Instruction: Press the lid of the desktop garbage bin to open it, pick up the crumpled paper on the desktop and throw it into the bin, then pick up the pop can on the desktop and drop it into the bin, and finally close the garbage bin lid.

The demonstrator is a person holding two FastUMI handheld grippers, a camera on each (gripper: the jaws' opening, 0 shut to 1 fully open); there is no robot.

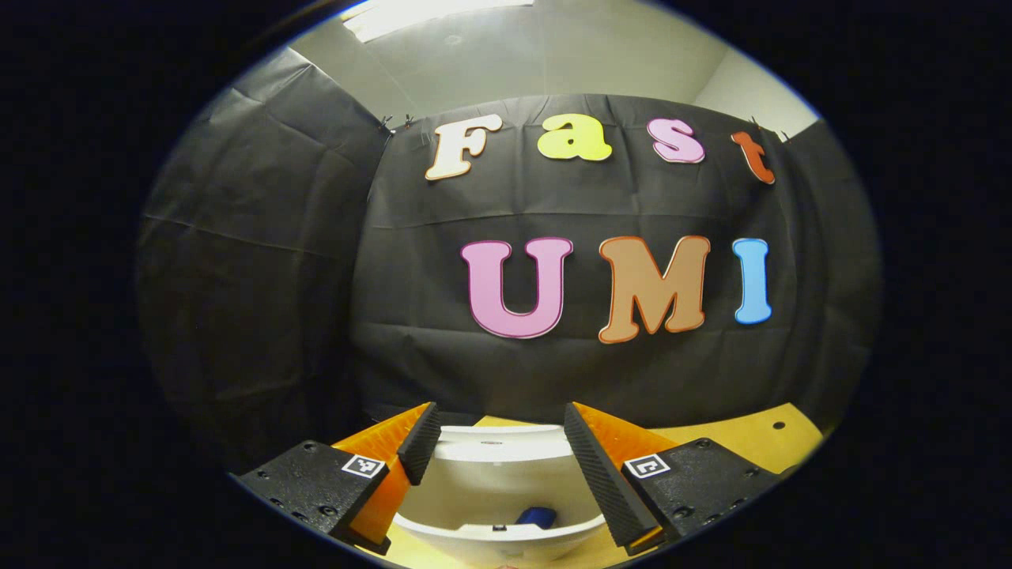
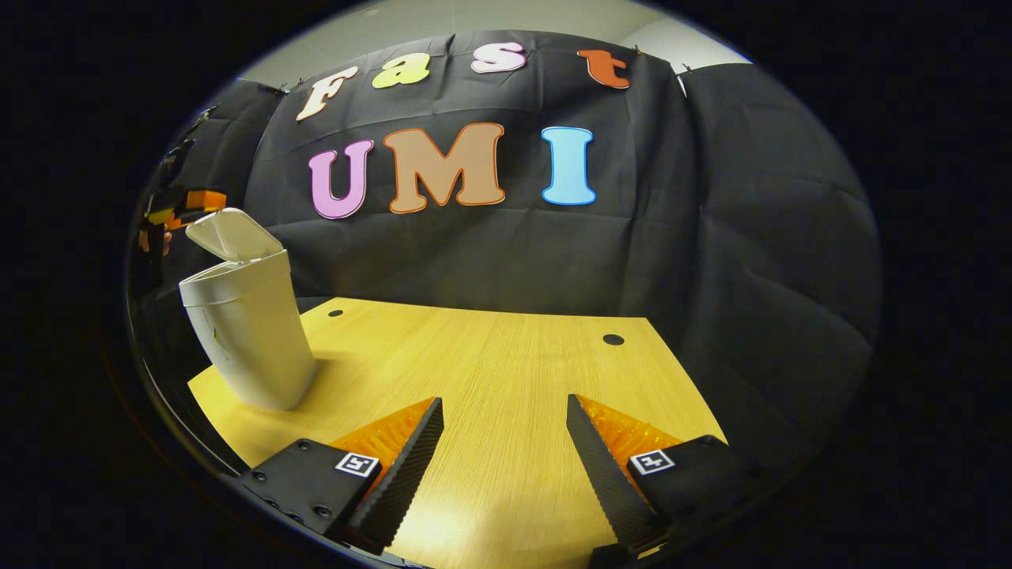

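Observation:
The white garbage bin (image 2: pixel 249 332) stands on the left of the wooden table (image 2: pixel 506 356), its lid (image 2: pixel 229 233) tilted up and open. In the left gripper view I look down into the bin (image 1: pixel 498 541); its raised lid (image 1: pixel 498 446) stands behind the opening. A blue object (image 1: pixel 536 516), apparently the pop can, lies inside. My left gripper (image 1: pixel 500 427) hangs open just above the bin's mouth with nothing between its fingers; it is also seen small beside the lid as the left gripper (image 2: pixel 186 204). My right gripper (image 2: pixel 504 411) is open over bare table, right of the bin.
Black cloth walls close the booth behind and on both sides. The tabletop (image 1: pixel 735 442) has small round holes (image 2: pixel 613 339) near its back edge. The table's left edge runs close to the bin's base.

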